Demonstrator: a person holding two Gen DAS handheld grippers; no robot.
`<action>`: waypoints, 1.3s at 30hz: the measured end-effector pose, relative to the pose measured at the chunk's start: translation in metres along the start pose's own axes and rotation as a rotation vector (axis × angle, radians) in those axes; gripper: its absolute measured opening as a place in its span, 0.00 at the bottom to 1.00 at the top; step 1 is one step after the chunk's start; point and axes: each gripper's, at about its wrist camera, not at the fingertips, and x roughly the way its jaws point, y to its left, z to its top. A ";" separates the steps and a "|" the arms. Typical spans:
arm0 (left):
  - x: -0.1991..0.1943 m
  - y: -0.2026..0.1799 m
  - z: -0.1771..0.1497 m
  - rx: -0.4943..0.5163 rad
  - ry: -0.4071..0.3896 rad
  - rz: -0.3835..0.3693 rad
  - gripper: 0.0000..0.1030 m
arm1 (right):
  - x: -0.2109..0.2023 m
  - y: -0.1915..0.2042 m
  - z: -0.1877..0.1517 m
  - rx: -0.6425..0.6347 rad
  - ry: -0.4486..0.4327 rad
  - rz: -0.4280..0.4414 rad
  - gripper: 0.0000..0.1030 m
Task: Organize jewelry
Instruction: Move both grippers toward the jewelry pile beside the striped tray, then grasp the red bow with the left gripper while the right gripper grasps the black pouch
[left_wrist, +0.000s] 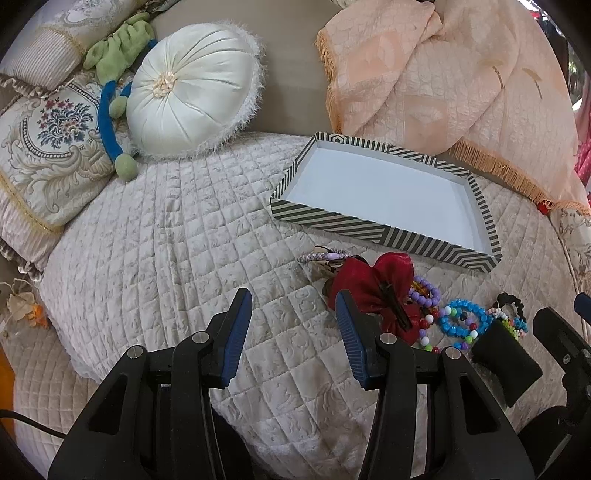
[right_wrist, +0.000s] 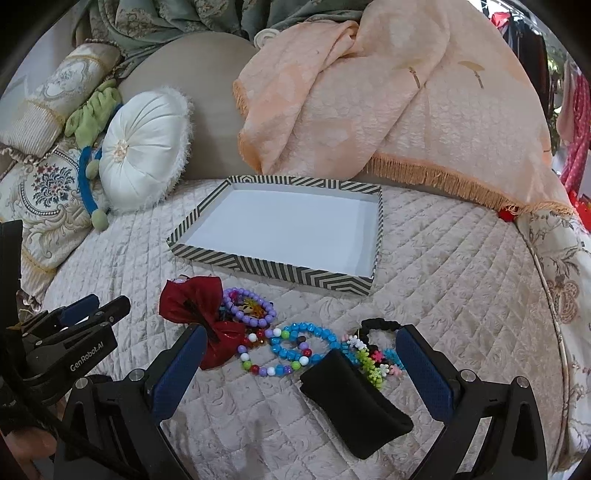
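1. Waiting on the quilted bed (right_wrist: 443, 277), the jewelry lies in a heap just in front of the striped tray (right_wrist: 273, 267), which holds nothing yet.
2. Both claws are released: the right gripper (right_wrist: 304, 354) straddles the black pouch (right_wrist: 354, 402) and blue bracelet (right_wrist: 301, 341), while the left gripper (left_wrist: 293, 302) hovers beside the red bow (left_wrist: 376, 291).
3. Bracelets overlap and touch, so closing on one could likely drag a neighbor along.
4. Beads may slip from the pads, and the soft quilt could give under a downward push.
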 end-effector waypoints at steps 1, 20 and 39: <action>0.000 0.000 0.000 0.000 0.002 0.000 0.45 | 0.000 0.000 0.000 0.001 0.000 0.004 0.99; 0.016 0.006 0.006 -0.110 0.116 -0.159 0.48 | 0.000 -0.045 -0.017 0.003 0.059 -0.017 0.99; 0.074 -0.031 0.006 -0.184 0.257 -0.236 0.62 | 0.056 -0.054 -0.053 -0.152 0.287 0.014 0.80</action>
